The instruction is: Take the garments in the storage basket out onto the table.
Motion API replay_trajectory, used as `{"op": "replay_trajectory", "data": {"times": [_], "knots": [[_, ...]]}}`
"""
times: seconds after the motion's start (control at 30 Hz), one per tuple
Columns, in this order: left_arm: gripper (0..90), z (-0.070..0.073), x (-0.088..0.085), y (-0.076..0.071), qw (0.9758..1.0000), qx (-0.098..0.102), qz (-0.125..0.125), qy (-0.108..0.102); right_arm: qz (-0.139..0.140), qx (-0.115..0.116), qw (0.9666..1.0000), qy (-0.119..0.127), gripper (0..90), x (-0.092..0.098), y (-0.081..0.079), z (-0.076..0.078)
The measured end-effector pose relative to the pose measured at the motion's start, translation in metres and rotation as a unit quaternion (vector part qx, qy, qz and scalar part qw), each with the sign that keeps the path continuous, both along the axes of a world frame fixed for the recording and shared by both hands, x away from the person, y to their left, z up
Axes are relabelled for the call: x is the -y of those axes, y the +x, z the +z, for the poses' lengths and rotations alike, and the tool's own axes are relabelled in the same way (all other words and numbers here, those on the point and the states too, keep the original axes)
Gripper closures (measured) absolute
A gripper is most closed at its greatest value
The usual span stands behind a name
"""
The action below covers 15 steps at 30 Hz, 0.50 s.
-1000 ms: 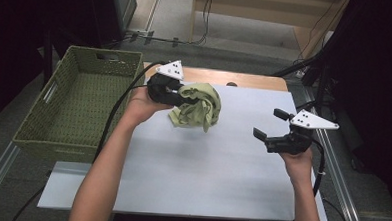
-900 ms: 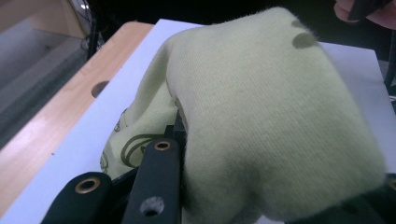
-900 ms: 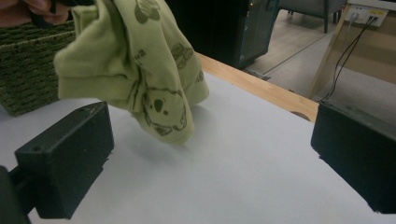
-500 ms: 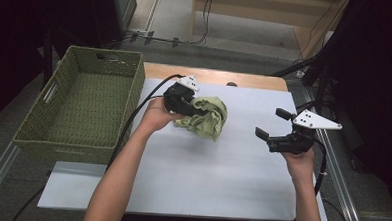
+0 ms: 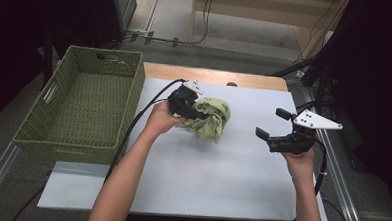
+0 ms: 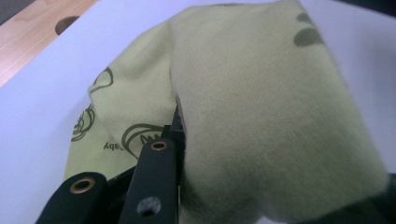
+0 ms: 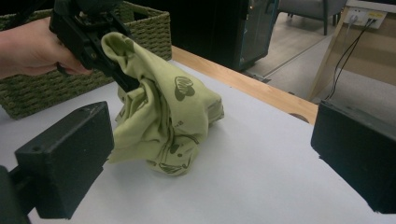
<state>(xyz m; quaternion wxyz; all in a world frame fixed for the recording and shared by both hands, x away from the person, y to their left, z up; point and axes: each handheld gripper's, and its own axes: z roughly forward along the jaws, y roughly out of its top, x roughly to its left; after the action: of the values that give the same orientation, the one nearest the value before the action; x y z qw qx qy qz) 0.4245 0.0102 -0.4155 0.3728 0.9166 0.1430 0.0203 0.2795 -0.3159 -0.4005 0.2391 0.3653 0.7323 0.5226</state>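
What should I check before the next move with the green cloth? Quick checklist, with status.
1. Left gripper clamped on the green cloth: ok, jaws pinch a fold in the left gripper view.
2. Cloth off the table: not ok, its lower part rests on the white surface.
3. Right gripper ready: ok, jaws wide open, apart from the cloth.
4. Basket free to receive: ok, nothing seen inside.
5. Grip depth on the fold: cannot tell.
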Motion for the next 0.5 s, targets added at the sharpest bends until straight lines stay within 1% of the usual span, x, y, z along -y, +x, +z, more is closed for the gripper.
{"op": "replay_trajectory", "data": {"times": [0.03,0.1,0.2,0.3,0.4,0.43,0.47,0.5], "knots": [[68.0,-0.003,0.003,-0.001,1.0,0.004,-0.001,0.008,0.0,-0.001,1.0,0.001,0.0,0.0,0.001,-0.001],[67.9,-0.005,0.005,-0.001,1.0,0.001,-0.001,0.006,0.001,-0.002,1.0,0.0,0.0,0.0,0.001,-0.001],[66.7,-0.007,0.007,0.0,0.9999,0.0,-0.003,0.01,0.001,-0.001,1.0,0.0,0.0,0.0,0.001,-0.001],[64.7,-0.01,0.009,0.0,0.9999,-0.01,0.006,0.012,0.001,-0.001,1.0,0.0,0.0,0.0,0.0,-0.001],[63.0,-0.011,0.009,0.0,0.9998,-0.014,0.01,0.013,0.001,-0.002,1.0,-0.001,0.0,0.0,0.001,-0.001],[62.2,-0.013,0.01,0.001,0.9996,-0.014,0.013,0.021,-0.001,-0.004,1.0,0.0,0.0,0.0,0.001,-0.001],[61.3,-0.013,0.01,0.001,0.9996,-0.014,0.013,0.021,-0.001,-0.004,1.0,0.0,0.0,0.0,0.001,-0.001],[60.1,-0.015,0.011,0.001,0.9993,-0.012,0.017,0.03,0.0,-0.004,1.0,0.0,0.0,0.0,0.001,-0.001]]}}
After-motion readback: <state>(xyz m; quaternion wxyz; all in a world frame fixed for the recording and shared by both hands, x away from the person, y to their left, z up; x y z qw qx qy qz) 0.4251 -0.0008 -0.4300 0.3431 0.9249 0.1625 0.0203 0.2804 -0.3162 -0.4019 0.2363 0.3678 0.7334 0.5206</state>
